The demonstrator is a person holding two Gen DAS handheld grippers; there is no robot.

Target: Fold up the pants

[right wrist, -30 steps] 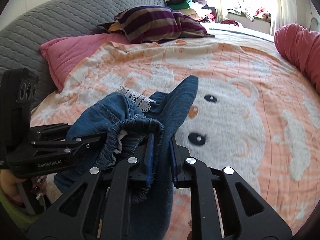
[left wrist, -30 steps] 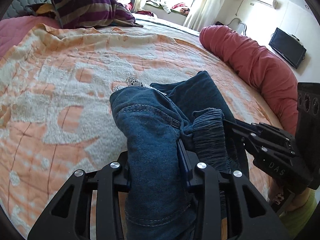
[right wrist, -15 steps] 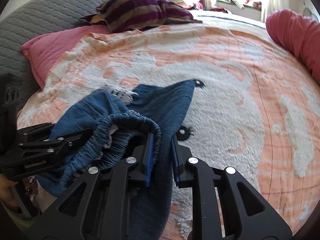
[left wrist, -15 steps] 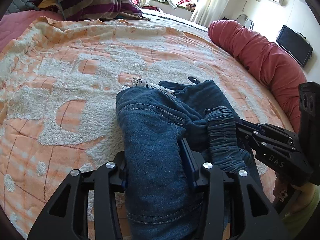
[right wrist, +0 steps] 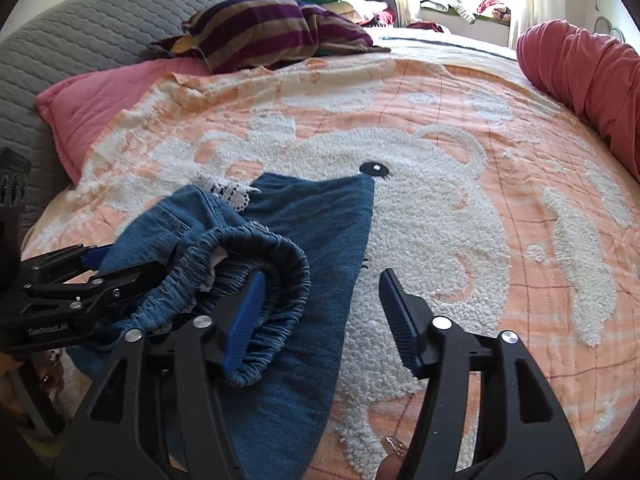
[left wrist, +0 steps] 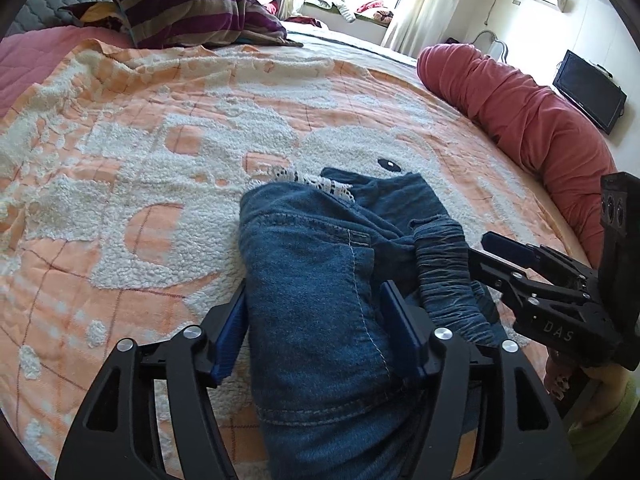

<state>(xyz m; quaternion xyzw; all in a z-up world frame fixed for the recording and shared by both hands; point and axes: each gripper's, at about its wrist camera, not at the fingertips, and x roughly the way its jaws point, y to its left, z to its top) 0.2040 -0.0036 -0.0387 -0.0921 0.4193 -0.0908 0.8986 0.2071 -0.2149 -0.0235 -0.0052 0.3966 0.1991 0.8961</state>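
The pants [left wrist: 320, 280] sit bunched on the orange blanket [left wrist: 120, 160] near its close edge. Both the left gripper [left wrist: 316, 328] and right gripper [right wrist: 320, 312] have jaws spread wide, gripping nothing. Lots of bare blanket stretches toward the red bolster [right wrist: 580, 72].

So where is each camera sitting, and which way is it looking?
Left wrist: on the left gripper, facing along its open fingers across the bed at the jeans; the right gripper shows at right.
Right wrist: on the right gripper, open, facing the elastic waistband and headboard; the left gripper shows at left.
Both show the jeans, striped pillow and orange blanket.
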